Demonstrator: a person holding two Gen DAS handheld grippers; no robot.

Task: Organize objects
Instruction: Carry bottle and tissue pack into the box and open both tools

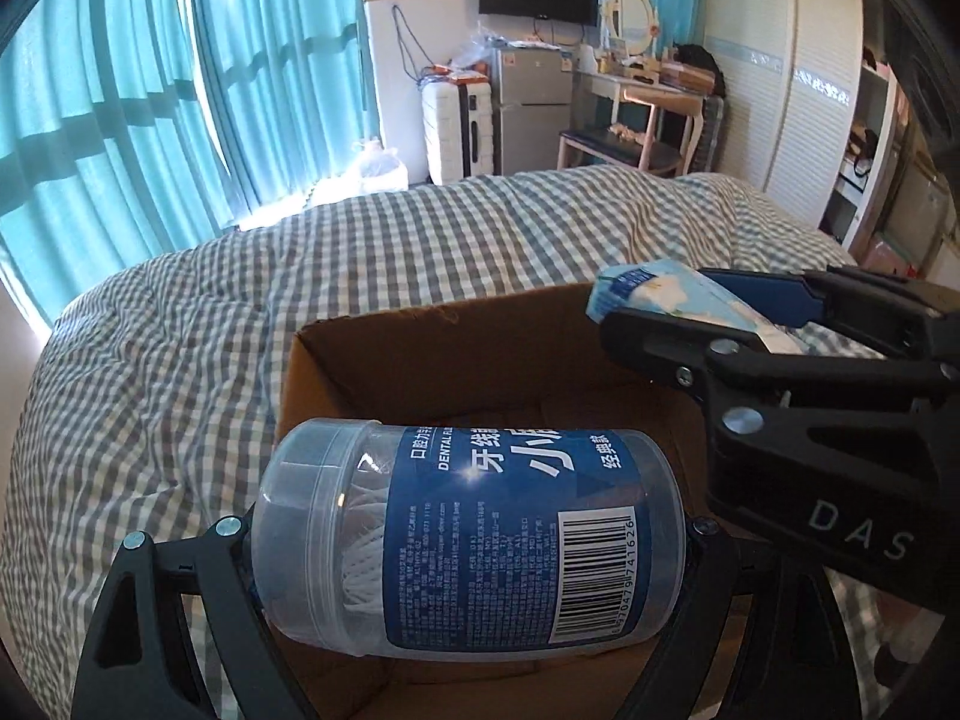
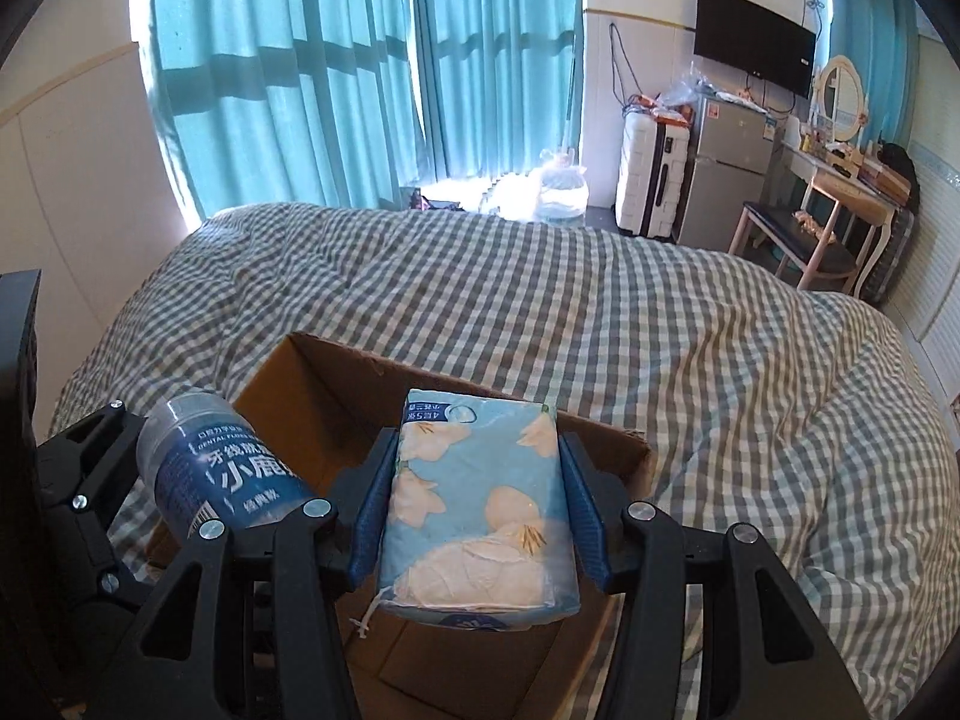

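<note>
My left gripper (image 1: 468, 531) is shut on a clear plastic jar of dental floss (image 1: 468, 540) with a blue label, held sideways by its two ends above an open cardboard box (image 1: 420, 354). My right gripper (image 2: 477, 510) is shut on a light-blue tissue pack (image 2: 480, 510) printed with pale flowers, its blue pads (image 2: 375, 510) pressing both long sides. That pack hangs over the same cardboard box (image 2: 312, 402). In the left wrist view the right gripper (image 1: 720, 315) with the tissue pack (image 1: 666, 294) reaches in from the right. The floss jar (image 2: 216, 474) shows at lower left in the right wrist view.
The box rests on a bed with a grey-and-white checked cover (image 2: 690, 348). Teal curtains (image 2: 300, 72) hang behind the bed. Beyond its foot stand a white suitcase (image 2: 651, 177), a small fridge (image 2: 729, 174), a dressing table with a chair (image 2: 822, 222) and a water jug (image 2: 561, 189).
</note>
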